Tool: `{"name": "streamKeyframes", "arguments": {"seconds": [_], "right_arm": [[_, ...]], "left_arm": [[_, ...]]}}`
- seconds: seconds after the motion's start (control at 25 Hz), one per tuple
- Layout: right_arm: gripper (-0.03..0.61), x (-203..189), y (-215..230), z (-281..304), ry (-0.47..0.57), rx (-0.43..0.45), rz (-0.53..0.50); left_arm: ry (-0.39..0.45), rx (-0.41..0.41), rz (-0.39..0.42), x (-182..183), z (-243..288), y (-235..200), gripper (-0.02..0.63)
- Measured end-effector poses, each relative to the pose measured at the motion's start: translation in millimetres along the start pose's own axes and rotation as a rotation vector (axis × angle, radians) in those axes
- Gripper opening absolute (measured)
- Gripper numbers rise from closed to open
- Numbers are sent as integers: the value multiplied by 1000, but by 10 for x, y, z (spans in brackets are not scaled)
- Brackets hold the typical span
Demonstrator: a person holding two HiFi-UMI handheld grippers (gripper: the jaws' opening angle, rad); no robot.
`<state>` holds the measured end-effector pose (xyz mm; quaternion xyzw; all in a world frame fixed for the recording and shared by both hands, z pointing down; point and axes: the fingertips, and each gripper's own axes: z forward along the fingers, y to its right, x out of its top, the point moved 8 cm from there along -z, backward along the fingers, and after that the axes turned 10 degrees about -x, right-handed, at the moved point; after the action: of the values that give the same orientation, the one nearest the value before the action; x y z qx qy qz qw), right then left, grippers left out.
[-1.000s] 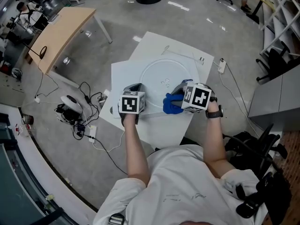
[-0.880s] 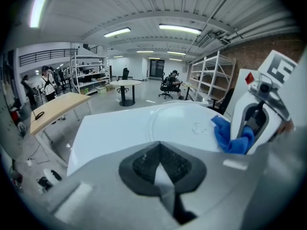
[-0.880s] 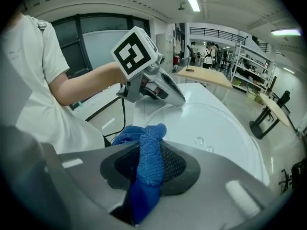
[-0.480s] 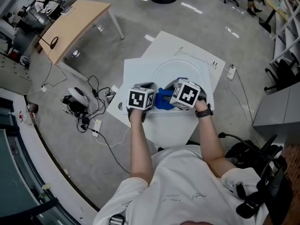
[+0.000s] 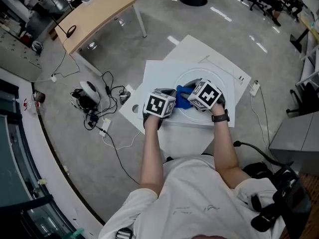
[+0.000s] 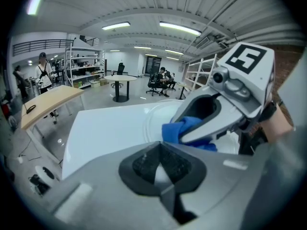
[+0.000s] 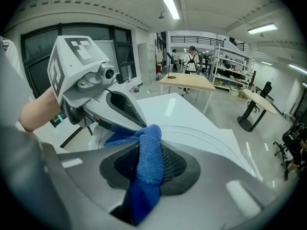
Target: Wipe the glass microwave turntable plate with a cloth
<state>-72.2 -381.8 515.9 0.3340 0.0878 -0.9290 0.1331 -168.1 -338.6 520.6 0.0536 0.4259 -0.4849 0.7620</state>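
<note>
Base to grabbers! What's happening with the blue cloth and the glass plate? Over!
Right gripper shut on blue cloth, over glass turntable plate. Left gripper jaws clamp plate's rim. Nothing else on plate.

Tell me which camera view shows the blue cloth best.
The right gripper view: the blue cloth fills the foreground, pinched between the jaws of the right gripper, with its weave visible. The left gripper view shows only a bunched bit of it; the head view shows just a small blue patch.
</note>
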Motion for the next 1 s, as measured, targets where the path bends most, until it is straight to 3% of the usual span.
{"name": "streamKeyframes", "arguments": {"seconds": [0.2,0.32,0.52,1.0], "right_arm": [[95,64,229,100,37,-78,28],[95,140,342,118,56,-192,52],[95,154,526,119,71,-387,-24],[95,-507,1041,-462,1,-591,122]], "left_arm": [[-4,-13,-1,-15,7,-1,2],[-5,0,-7,-8,-18,4,0],[8,66,-13,4,-50,5,2],[3,59,-12,4,-69,-75,2]]}}
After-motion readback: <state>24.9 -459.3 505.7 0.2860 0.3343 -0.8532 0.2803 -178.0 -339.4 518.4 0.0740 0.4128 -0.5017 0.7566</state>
